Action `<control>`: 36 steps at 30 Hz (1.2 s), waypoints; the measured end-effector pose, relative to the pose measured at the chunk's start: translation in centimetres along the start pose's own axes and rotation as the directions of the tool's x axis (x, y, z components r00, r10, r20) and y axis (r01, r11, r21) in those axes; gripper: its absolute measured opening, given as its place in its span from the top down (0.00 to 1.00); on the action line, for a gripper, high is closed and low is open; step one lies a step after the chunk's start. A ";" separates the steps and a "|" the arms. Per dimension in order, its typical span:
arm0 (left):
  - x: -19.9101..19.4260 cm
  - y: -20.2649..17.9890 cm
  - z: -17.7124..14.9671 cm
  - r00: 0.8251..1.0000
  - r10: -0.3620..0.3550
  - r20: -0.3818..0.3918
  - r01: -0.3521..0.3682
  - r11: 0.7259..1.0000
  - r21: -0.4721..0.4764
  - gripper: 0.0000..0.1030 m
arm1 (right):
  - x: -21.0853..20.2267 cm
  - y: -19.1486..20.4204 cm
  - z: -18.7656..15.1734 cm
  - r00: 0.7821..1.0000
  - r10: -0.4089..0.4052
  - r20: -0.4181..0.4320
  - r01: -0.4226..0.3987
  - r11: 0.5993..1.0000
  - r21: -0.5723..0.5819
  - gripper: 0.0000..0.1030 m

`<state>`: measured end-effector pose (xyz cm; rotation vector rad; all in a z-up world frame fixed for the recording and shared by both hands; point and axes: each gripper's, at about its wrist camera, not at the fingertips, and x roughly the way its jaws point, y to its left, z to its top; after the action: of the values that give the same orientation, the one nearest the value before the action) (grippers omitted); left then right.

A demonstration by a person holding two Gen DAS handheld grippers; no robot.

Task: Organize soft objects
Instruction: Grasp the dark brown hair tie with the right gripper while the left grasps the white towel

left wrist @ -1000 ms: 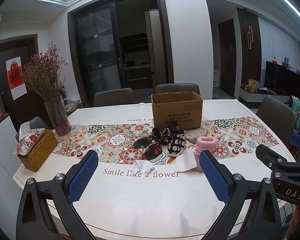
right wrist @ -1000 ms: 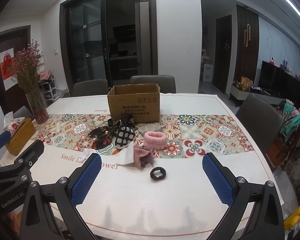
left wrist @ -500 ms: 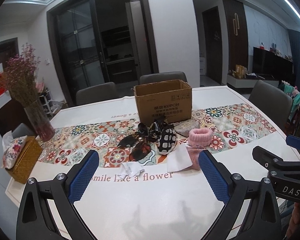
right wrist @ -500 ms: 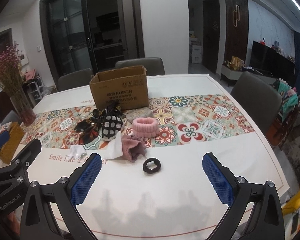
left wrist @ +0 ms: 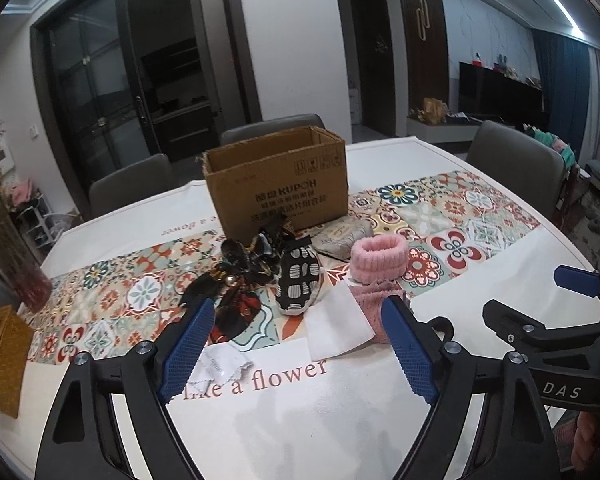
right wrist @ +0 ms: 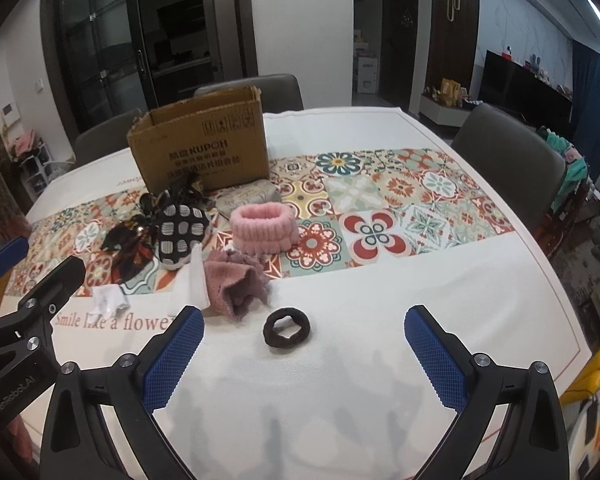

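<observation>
I'm holding the left gripper [left wrist: 298,344] above the white table [left wrist: 340,432], jaws apart and closing, nothing gripped; only bare tablecloth and printed lettering are lying between the blue pads [left wrist: 186,350]. Going left to right from the left wrist view: a woven yellow box [left wrist: 4,364] is sitting at the far left edge, a vase of dried flowers [left wrist: 8,248] behind it. A crumpled white paper scrap [left wrist: 216,366] is lying just beside my left pad. Beyond it a dark patterned bow scrunchie [left wrist: 240,280] is resting on the tiled runner [left wrist: 460,216], touching a black-and-white patterned pouch [left wrist: 300,276]. Behind both, an open cardboard box [left wrist: 278,184] is standing upright. A white cloth [left wrist: 336,330] is lying flat near my right pad, overlapping a mauve knitted piece [left wrist: 374,298]. A pink fluffy headband [left wrist: 378,258] is sitting behind that, with a grey pouch [left wrist: 342,236] between it and the box. Moving over, I'm keeping the right gripper [right wrist: 304,352] wide open and empty, low over the table. From its camera a dark brown hair tie [right wrist: 287,327] is lying alone on plain cloth, ahead of the gap between the fingers, touching neither. The mauve piece is sitting just left of it, apart. Grey chairs [right wrist: 508,164] are standing along the right side.
</observation>
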<state>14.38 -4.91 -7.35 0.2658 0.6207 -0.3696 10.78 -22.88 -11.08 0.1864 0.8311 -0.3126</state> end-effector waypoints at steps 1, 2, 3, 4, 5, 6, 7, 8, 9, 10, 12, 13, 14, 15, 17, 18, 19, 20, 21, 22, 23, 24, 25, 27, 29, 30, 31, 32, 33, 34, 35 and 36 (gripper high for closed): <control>0.6 0.0 -0.1 1.000 -0.014 -0.006 0.014 1.000 0.007 0.19 | 0.6 0.1 -0.1 1.000 -0.004 -0.008 0.004 1.000 0.001 0.01; 1.3 0.1 -0.2 0.999 -0.029 -0.014 0.029 0.999 0.013 0.19 | 1.2 0.3 -0.2 1.000 -0.008 -0.018 0.008 1.000 -0.001 0.01; 1.9 0.1 -0.3 0.999 -0.038 -0.021 0.039 0.999 0.018 0.20 | 1.7 0.4 -0.3 1.000 -0.010 -0.023 0.010 1.000 -0.002 0.01; 2.6 0.1 -0.5 0.998 -0.054 -0.031 0.055 0.998 0.025 0.21 | 2.4 0.6 -0.4 0.999 -0.017 -0.028 0.017 1.000 -0.004 0.01; 3.2 0.1 -0.6 0.997 -0.064 -0.039 0.065 0.997 0.030 0.22 | 3.0 0.8 -0.6 0.999 -0.021 -0.037 0.020 1.000 -0.006 0.02; 3.8 0.1 -0.8 0.996 -0.072 -0.048 0.073 0.997 0.036 0.24 | 3.6 0.9 -0.7 0.999 -0.019 -0.045 0.019 1.000 -0.006 0.02; 4.8 0.0 -1.0 0.994 -0.087 -0.064 0.089 0.995 0.042 0.24 | 4.2 1.1 -0.9 0.998 -0.022 -0.054 0.021 1.000 -0.005 0.03; 5.5 0.0 -1.2 0.992 -0.099 -0.076 0.103 0.994 0.045 0.26 | 4.9 1.3 -1.1 0.998 -0.023 -0.064 0.023 1.000 -0.006 0.04; 6.1 0.0 -1.3 0.990 -0.109 -0.087 0.113 0.992 0.047 0.27 | 5.5 1.4 -1.3 0.997 -0.023 -0.072 0.023 1.000 -0.008 0.04; 7.0 -0.1 -1.6 0.987 -0.124 -0.102 0.130 0.990 0.051 0.28 | 6.0 1.5 -1.4 0.996 -0.029 -0.079 0.029 1.000 -0.008 0.04; 8.3 -0.2 -2.0 0.982 -0.141 -0.123 0.149 0.987 0.062 0.28 | 7.0 1.6 -1.8 0.995 -0.033 -0.093 0.032 0.999 -0.007 0.06; 9.0 -0.3 -2.3 0.979 -0.150 -0.135 0.160 0.985 0.069 0.29 | 7.5 1.7 -2.0 0.994 -0.035 -0.101 0.034 0.999 -0.005 0.07; 9.6 -0.3 -2.6 0.976 -0.164 -0.144 0.176 0.982 0.074 0.31 | 8.0 1.7 -2.1 0.994 -0.036 -0.108 0.036 0.999 -0.005 0.08; 10.0 -0.3 -2.8 0.974 -0.172 -0.150 0.184 0.980 0.076 0.31 | 8.5 1.8 -2.3 0.993 -0.037 -0.114 0.036 0.999 -0.005 0.09; 11.2 -0.6 -3.2 0.967 -0.189 -0.172 0.205 0.975 0.086 0.33 | 9.3 1.9 -2.5 0.991 -0.042 -0.124 0.041 0.999 -0.006 0.11; 11.8 -0.7 -3.5 0.963 -0.199 -0.180 0.217 0.972 0.089 0.33 | 9.6 1.9 -2.6 0.991 -0.042 -0.129 0.041 0.999 -0.006 0.12; 12.2 -0.7 -3.7 0.960 -0.208 -0.187 0.227 0.970 0.091 0.33 | 9.9 2.0 -2.6 0.990 -0.043 -0.134 0.042 0.999 -0.008 0.13; 12.7 -0.8 -3.9 0.956 -0.219 -0.195 0.241 0.966 0.095 0.34 | 10.2 2.1 -2.8 0.989 -0.048 -0.137 0.046 0.999 -0.012 0.13; 13.1 -0.8 -4.2 0.954 -0.226 -0.199 0.249 0.964 0.099 0.35 | 10.6 2.2 -2.9 0.989 -0.052 -0.140 0.051 0.999 -0.014 0.13; 13.4 -0.8 -4.3 0.951 -0.231 -0.204 0.255 0.961 0.103 0.35 | 10.9 2.2 -3.0 0.988 -0.054 -0.144 0.052 0.998 -0.016 0.13; 13.9 -0.9 -4.5 0.949 -0.236 -0.211 0.263 0.959 0.109 0.35 | 11.1 2.2 -3.1 0.987 -0.057 -0.147 0.055 0.998 -0.018 0.14; 14.4 -1.0 -4.8 0.945 -0.243 -0.219 0.272 0.955 0.116 0.37 | 11.4 2.2 -3.2 0.987 -0.061 -0.150 0.059 0.998 -0.021 0.15; 14.8 -1.0 -4.9 0.943 -0.245 -0.224 0.277 0.953 0.122 0.38 | 11.7 2.3 -3.2 0.986 -0.064 -0.154 0.061 0.998 -0.025 0.16; 15.5 -1.2 -5.2 0.937 -0.253 -0.239 0.289 0.949 0.127 0.40 | 12.1 2.4 -3.3 0.985 -0.069 -0.159 0.064 0.997 -0.032 0.18; 16.3 -1.2 -5.6 0.930 -0.266 -0.252 0.304 0.945 0.124 0.44 | 12.5 2.6 -3.4 0.984 -0.072 -0.164 0.067 0.997 -0.039 0.22; 16.5 -1.2 -5.7 0.928 -0.270 -0.258 0.308 0.943 0.122 0.46 | 12.6 2.6 -3.4 0.983 -0.077 -0.166 0.070 0.997 -0.044 0.23; 16.9 -1.2 -5.9 0.924 -0.273 -0.267 0.313 0.942 0.119 0.47 | 12.7 2.7 -3.4 0.983 -0.081 -0.167 0.074 0.996 -0.048 0.25; 17.2 -1.2 -6.1 0.920 -0.278 -0.275 0.318 0.941 0.113 0.47 | 12.8 2.7 -3.4 0.983 -0.083 -0.167 0.076 0.996 -0.050 0.26; 17.4 -1.2 -6.2 0.916 -0.284 -0.282 0.324 0.940 0.107 0.47 | 12.8 2.8 -3.4 0.983 -0.084 -0.165 0.077 0.996 -0.049 0.27; 17.7 -1.2 -6.3 0.914 -0.290 -0.286 0.329 0.939 0.102 0.47 | 12.9 2.9 -3.4 0.982 -0.085 -0.167 0.078 0.996 -0.049 0.28; 17.8 -1.3 -6.4 0.912 -0.292 -0.286 0.332 0.938 0.100 0.48 | 12.9 2.9 -3.5 0.982 -0.083 -0.167 0.077 0.996 -0.047 0.31; 18.0 -1.3 -6.6 0.911 -0.296 -0.286 0.336 0.937 0.099 0.48 | 12.9 2.9 -3.5 0.982 -0.082 -0.168 0.075 0.996 -0.046 0.32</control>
<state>23.97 -8.35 -23.59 0.3601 0.9091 -0.7030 17.52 -21.76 -22.97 0.1447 1.0141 -0.3578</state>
